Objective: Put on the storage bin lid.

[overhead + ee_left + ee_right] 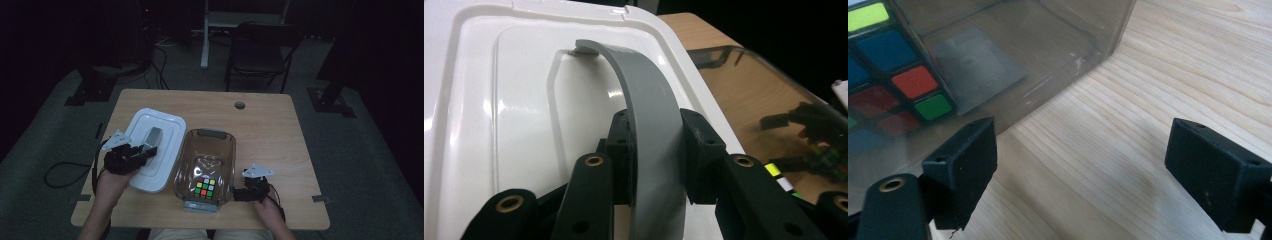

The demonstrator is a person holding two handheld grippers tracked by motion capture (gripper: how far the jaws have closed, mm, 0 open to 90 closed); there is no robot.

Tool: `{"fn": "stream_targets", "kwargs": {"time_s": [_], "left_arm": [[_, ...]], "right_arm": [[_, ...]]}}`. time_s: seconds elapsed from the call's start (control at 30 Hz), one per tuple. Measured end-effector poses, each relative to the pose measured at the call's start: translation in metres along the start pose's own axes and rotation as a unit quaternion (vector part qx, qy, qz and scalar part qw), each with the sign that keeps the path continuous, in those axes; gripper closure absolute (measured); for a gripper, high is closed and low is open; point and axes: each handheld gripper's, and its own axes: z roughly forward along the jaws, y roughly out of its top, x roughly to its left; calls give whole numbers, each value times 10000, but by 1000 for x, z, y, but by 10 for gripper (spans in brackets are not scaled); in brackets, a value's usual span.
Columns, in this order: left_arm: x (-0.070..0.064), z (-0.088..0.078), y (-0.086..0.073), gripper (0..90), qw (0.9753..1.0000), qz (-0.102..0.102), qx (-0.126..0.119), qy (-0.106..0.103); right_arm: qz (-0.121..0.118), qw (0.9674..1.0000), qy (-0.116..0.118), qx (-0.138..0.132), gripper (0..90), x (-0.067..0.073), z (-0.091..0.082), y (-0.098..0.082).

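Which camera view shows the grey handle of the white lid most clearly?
The left gripper view: the grey handle arches up from the white lid, and the left gripper is shut on it. The high view shows the handle small and dim. The right gripper view faces the clear box.

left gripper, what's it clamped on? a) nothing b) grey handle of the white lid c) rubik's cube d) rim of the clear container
b: in the left gripper view the left gripper has its pads pressed on both sides of the grey handle of the white lid.
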Motion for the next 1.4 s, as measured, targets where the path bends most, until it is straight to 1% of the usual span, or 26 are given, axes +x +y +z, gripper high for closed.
{"fn": "stream_targets", "kwargs": {"time_s": [0.1,0.17,0.2,0.23,0.3,0.43,0.57,0.63,0.7,0.83,0.93,1.0,1.07,1.17,1.3,1.33,1.37,1.4], "left_arm": [[-6,-1,4,706,9999,80,-3,-86],[-6,-1,4,707,9999,80,-3,-86],[-9,0,7,706,9998,93,-10,-159],[-10,1,8,706,9998,90,-19,-166],[-13,2,11,706,9997,149,3,-178],[-17,5,14,706,9996,168,19,-246],[-19,8,16,706,9993,198,62,-304],[-21,11,15,706,9990,232,125,-356],[-21,12,14,706,9990,219,135,-360],[-23,15,13,706,9986,257,192,-414],[-23,17,13,706,9982,285,262,-455],[-22,19,12,706,9979,285,308,-501],[-22,20,11,706,9975,248,331,-571],[-23,22,11,706,9977,236,308,-563],[-24,27,12,705,9972,215,366,-617],[-24,27,12,705,9972,215,366,-617],[-25,31,13,705,9968,168,392,-677],[-26,33,13,705,9966,165,427,-678]], "right_arm": [[-19,10000,1,-24,133,6,4,3],[-3,10000,7,-25,133,8,6,4],[-11,10000,38,-42,133,14,11,8],[-33,10000,38,-51,133,17,14,9],[-72,9999,103,-56,134,23,19,14],[-222,9996,153,-62,136,36,29,23],[-311,9990,301,-119,135,48,39,32],[-392,9985,365,-125,134,54,44,36],[-433,9982,387,-124,130,57,48,40],[-332,9983,441,-181,130,61,56,47],[-358,9981,451,-208,129,63,57,51],[-359,9980,456,-241,129,61,54,51],[-290,9983,417,-275,129,55,49,49],[-200,9989,274,-317,129,44,42,46],[-51,9994,98,-322,129,28,31,40],[-51,9994,98,-322,129,28,31,40],[33,9994,43,-341,130,20,25,36],[87,9993,-3,-352,130,17,23,35]]}}
